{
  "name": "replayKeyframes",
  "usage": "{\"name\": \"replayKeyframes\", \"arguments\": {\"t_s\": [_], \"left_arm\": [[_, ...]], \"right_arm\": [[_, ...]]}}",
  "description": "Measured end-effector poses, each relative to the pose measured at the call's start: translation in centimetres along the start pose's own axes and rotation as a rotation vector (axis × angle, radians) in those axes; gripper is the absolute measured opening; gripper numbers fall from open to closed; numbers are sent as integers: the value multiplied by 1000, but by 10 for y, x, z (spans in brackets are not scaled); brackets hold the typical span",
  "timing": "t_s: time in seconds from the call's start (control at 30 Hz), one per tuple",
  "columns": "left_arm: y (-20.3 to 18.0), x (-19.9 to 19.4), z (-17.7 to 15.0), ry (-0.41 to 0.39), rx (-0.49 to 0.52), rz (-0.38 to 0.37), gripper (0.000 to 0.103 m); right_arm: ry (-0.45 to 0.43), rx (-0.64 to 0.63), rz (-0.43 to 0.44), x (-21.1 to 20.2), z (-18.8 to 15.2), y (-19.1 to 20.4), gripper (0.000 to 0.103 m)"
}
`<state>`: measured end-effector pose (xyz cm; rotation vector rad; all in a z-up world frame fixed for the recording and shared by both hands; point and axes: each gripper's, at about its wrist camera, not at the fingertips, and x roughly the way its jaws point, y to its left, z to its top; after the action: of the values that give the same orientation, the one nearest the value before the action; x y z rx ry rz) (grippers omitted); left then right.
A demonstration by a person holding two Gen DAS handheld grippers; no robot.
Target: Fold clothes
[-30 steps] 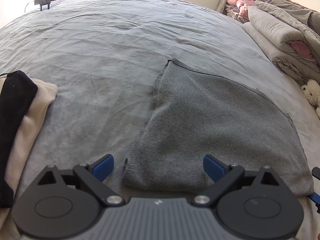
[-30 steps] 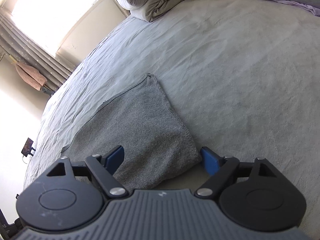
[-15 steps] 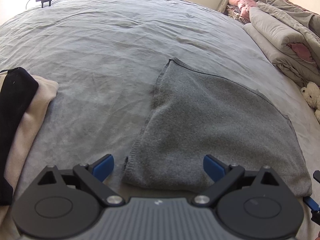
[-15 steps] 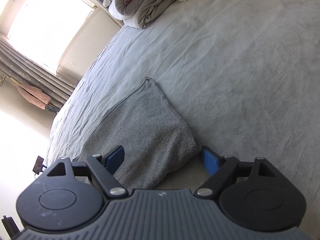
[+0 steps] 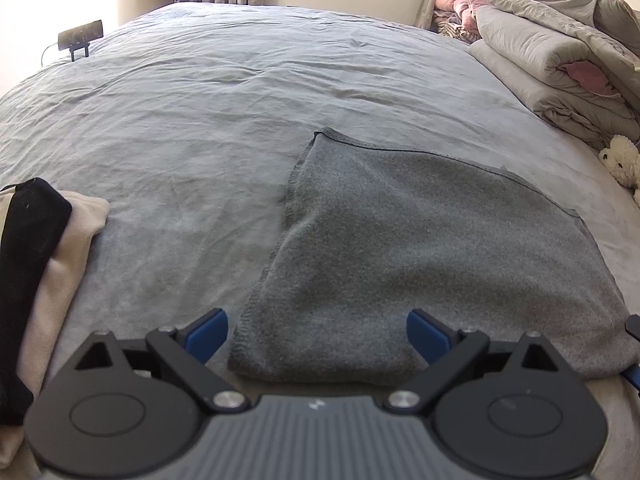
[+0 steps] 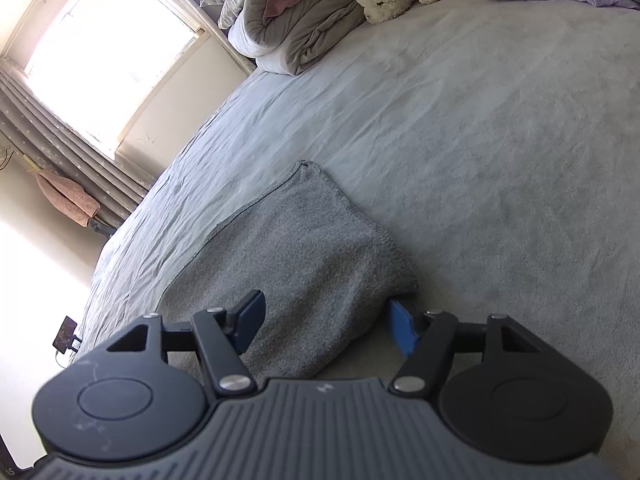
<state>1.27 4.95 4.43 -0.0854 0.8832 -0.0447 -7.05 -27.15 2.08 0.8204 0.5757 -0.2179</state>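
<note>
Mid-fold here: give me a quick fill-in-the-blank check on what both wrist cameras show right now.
1. The towel on the bed is coloured ____.
2. The right gripper is closing, with the towel's near ____ between its fingers.
3. In the left wrist view, a ____ garment lies on the beige clothes.
4. The left gripper stands ____, astride the towel's near edge.

Missing words: grey; corner; black; open

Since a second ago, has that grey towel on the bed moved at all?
No. In the left wrist view the grey towel lies with its far corner at the same spot on the bed sheet, equally far from the beige clothes pile.
</note>
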Motion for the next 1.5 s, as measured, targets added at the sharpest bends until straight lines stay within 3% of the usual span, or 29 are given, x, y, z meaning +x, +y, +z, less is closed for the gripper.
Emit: {"name": "replayKeyframes", "arguments": {"t_s": [0.33,0.47,0.77,0.93,1.13,1.3,1.5], "left_arm": [[3,2,0,8,-10,2,97],[1,1,-1,6,-1,-1,97],[2,0,-1,7,-4,-1,97],[3,0,0,10,-11,-7,97],[6,-1,0,17,-24,-14,97],[6,-1,0,20,-27,-13,97],[7,-2,0,25,-32,-21,97]], "right_arm": [[-62,-6,-11,-5,-3,15,62],[-25,3,-32,4,-6,12,62],[-61,-80,-63,4,-7,20,30],[-41,-42,-88,7,-8,13,29],[-81,-84,-69,-1,-8,21,29],[-21,-60,-89,9,-9,14,29],[-24,-85,-76,8,-8,16,27]]}}
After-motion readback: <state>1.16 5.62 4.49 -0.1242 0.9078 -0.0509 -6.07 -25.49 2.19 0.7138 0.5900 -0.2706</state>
